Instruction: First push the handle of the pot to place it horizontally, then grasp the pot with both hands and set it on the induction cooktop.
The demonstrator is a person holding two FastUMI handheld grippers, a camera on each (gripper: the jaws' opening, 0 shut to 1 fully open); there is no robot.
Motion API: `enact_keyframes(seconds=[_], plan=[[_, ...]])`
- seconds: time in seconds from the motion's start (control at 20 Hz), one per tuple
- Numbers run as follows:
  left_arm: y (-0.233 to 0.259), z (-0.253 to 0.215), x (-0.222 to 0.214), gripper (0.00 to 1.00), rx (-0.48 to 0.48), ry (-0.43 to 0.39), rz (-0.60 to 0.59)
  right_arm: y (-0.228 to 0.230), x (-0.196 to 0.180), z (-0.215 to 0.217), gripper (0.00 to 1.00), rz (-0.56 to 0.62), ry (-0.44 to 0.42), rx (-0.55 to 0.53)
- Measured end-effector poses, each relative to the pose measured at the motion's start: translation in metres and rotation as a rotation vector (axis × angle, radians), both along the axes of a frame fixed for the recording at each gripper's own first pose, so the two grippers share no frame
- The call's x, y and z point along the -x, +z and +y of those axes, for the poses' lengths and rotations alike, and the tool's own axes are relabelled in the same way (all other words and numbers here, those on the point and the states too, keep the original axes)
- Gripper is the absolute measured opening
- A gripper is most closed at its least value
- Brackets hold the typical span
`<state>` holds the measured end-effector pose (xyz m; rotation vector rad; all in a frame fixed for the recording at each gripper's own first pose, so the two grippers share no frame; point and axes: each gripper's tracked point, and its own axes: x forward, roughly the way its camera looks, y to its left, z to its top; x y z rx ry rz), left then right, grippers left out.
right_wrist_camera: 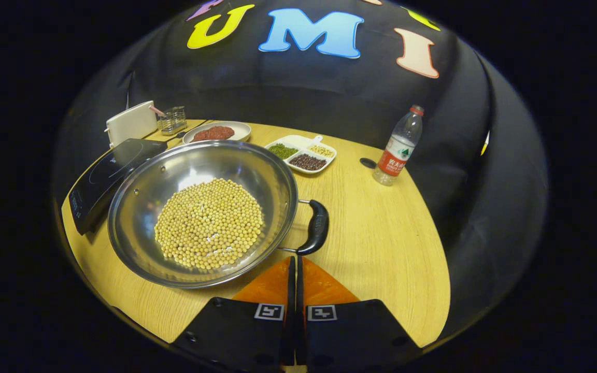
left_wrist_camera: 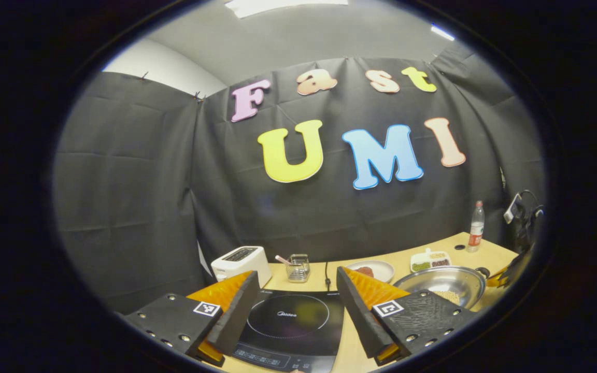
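Left hand-held gripper (left_wrist_camera: pixel 294 282) sits nearest in left gripper view, fingers spread wide w/ nothing between, hovering over induction cooktop (left_wrist_camera: pixel 290 324) at bench (left_wrist_camera: pixel 456 244) front-left. Behind cooktop, L to R: white toaster (left_wrist_camera: pixel 240 261), wire holder (left_wrist_camera: pixel 298 268), plate of red stuff (left_wrist_camera: pixel 373 270), divided dish (left_wrist_camera: pixel 429 260), water bottle (left_wrist_camera: pixel 477 227) far right. Pot (left_wrist_camera: pixel 441 285) just right of cooktop, apart from left fingers.

Right gripper view: right hand-held gripper (right_wrist_camera: pixel 295 267) clenched, fingers pressed together w/ nothing held, tips just below pot handle (right_wrist_camera: pixel 316 227); can't tell if touching. Pot (right_wrist_camera: pixel 202 210) is on bench (right_wrist_camera: pixel 381 248), its left rim over cooktop (right_wrist_camera: pixel 107 173) edge, full of yellow beans (right_wrist_camera: pixel 209 223). Black handle on pot's right side, angled toward the gripper. Beyond the pot: plate (right_wrist_camera: pixel 216 132), divided dish (right_wrist_camera: pixel 301 153); bottle (right_wrist_camera: pixel 398 146) upright, well apart at right.
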<state>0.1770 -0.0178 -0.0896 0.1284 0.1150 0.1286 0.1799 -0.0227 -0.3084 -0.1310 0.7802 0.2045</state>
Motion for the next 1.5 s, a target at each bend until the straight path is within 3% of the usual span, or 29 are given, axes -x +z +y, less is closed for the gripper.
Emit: enact_keyframes(seconds=[0.15, 0.2, 0.3, 0.35, 0.4, 0.5, 0.55, 1.0, 1.5], plan=[[-0.007, -0.012, -0.016, 0.89, 0.002, -0.034, 0.003, 0.026, -0.005, -0.002, 0.02, -0.070, -0.043, -0.048], [-0.010, -0.016, -0.021, 0.89, 0.004, -0.047, 0.007, 0.033, -0.008, -0.001, 0.14, -0.087, -0.048, -0.068], [-0.025, -0.026, -0.031, 0.89, 0.002, -0.072, 0.033, 0.049, -0.013, 0.000, 0.27, -0.132, -0.063, -0.099], [-0.031, -0.033, -0.035, 0.89, 0.006, -0.091, 0.047, 0.057, -0.016, -0.001, 0.28, -0.155, -0.074, -0.103], [-0.037, -0.042, -0.039, 0.89, 0.020, -0.117, 0.062, 0.061, -0.017, 0.002, 0.39, -0.172, -0.078, -0.119], [-0.048, -0.057, -0.049, 0.89, 0.038, -0.160, 0.085, 0.069, -0.019, 0.002, 1.00, -0.195, -0.098, -0.129], [-0.053, -0.062, -0.053, 0.89, 0.039, -0.175, 0.096, 0.069, -0.022, 0.002, 0.94, -0.201, -0.105, -0.130], [-0.120, -0.106, -0.087, 0.89, 0.083, -0.268, 0.251, 0.048, -0.039, 0.001, 0.98, -0.171, -0.139, -0.130], [-0.205, -0.136, -0.108, 0.89, 0.125, -0.299, 0.442, 0.008, -0.057, 0.006, 0.98, -0.097, -0.143, -0.141]])
